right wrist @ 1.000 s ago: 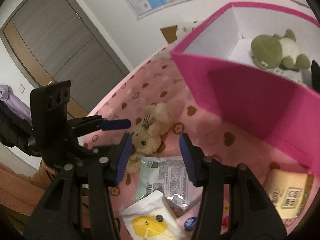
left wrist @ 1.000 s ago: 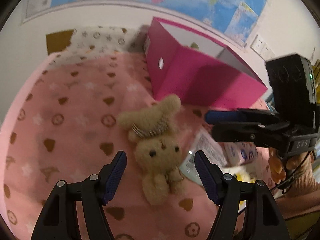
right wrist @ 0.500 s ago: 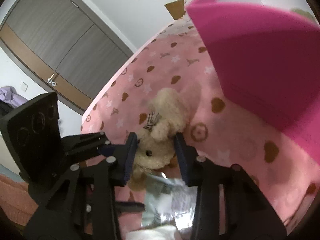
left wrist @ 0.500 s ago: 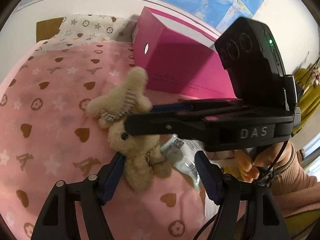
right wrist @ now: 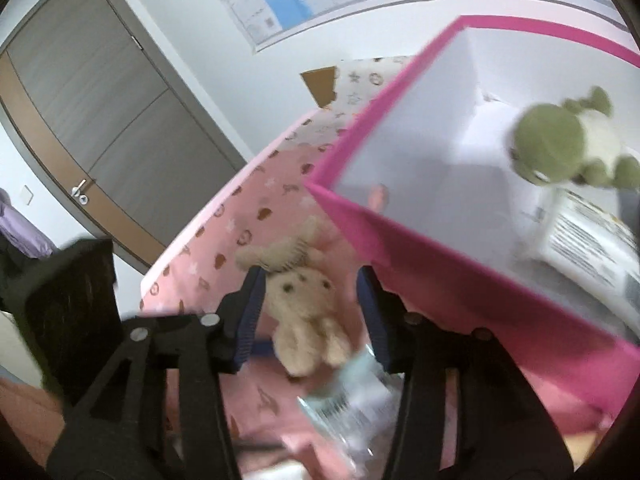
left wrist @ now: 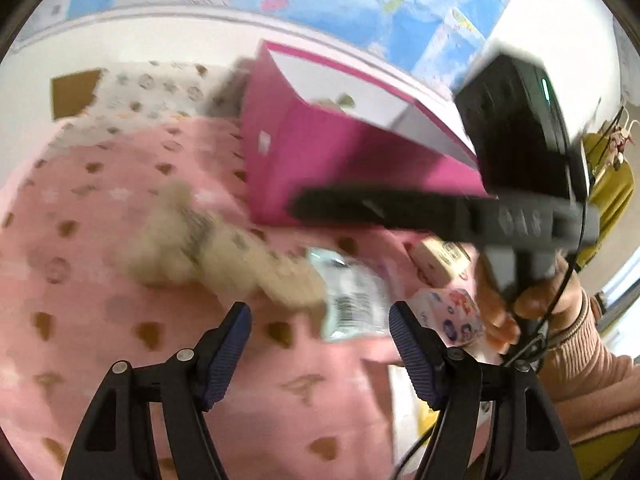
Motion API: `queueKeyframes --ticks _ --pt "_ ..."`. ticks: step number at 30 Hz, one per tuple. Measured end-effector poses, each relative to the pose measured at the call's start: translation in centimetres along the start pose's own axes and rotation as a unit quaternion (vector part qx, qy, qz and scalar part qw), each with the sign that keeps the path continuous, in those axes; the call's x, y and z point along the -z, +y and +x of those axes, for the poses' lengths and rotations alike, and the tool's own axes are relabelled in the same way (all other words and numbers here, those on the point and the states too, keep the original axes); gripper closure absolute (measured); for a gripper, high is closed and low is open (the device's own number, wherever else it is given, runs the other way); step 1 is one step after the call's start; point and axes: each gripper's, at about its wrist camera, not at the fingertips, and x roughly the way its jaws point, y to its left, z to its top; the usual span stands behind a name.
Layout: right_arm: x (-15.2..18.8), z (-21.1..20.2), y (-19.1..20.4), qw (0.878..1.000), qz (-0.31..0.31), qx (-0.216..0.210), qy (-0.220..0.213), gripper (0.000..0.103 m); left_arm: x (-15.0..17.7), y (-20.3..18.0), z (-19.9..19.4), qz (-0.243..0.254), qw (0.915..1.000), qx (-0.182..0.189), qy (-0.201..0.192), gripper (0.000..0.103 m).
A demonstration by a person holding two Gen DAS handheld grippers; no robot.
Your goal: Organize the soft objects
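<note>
A beige plush bunny point(right wrist: 304, 300) lies on the pink bedspread beside the pink box point(right wrist: 460, 280). My right gripper point(right wrist: 312, 312) is open, its jaws on either side of the bunny without touching it. In the left wrist view the bunny point(left wrist: 224, 252) is blurred, beyond my open, empty left gripper point(left wrist: 320, 344); the right gripper's body point(left wrist: 500, 200) crosses above it. A green plush point(right wrist: 560, 144) lies inside the pink box point(left wrist: 340, 176).
A clear plastic packet point(left wrist: 352, 300) lies next to the bunny, also in the right wrist view point(right wrist: 352, 404). Small snack packets point(left wrist: 440, 260) lie to the right. A flat white pack point(right wrist: 588, 236) is in the box. A wall map hangs behind; a door point(right wrist: 100, 120) stands left.
My right gripper rose and its jaws widened from close around the bunny's head. The left gripper pulled back and up, so the bunny is no longer between its jaws.
</note>
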Motion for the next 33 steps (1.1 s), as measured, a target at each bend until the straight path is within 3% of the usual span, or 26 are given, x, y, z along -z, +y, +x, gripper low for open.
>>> queueKeyframes --ticks 7,11,15,20,23,31,33 --pt "2.8 -0.5 0.0 1.000 0.001 -0.010 0.024 0.053 -2.6 3.8 -2.5 -0.015 0.9970 -0.061 -0.045 0.031" --pt "3.3 0.3 0.5 0.999 -0.005 -0.014 0.033 0.053 -4.1 6.0 -0.1 -0.013 0.9966 -0.078 -0.023 0.031" --pt "3.3 1.7 0.9 0.999 -0.009 -0.003 0.047 0.053 -3.7 6.3 2.0 -0.009 0.9967 -0.080 0.009 0.033" --pt "3.4 2.6 1.2 0.998 -0.015 0.000 0.053 0.054 -3.5 6.6 2.0 -0.023 0.9981 -0.057 0.006 0.041" --pt "3.4 2.7 0.7 0.998 -0.011 0.004 0.054 0.085 -3.3 6.3 1.6 -0.021 0.9982 -0.055 0.003 0.043" --pt "2.9 -0.1 1.4 1.000 -0.025 0.001 0.013 0.089 -3.5 4.4 -0.7 -0.021 0.9991 -0.030 -0.022 0.045" --pt "2.7 -1.2 1.7 0.999 -0.034 -0.008 0.001 0.099 -3.9 3.2 -1.4 -0.014 0.9993 -0.015 -0.031 0.048"
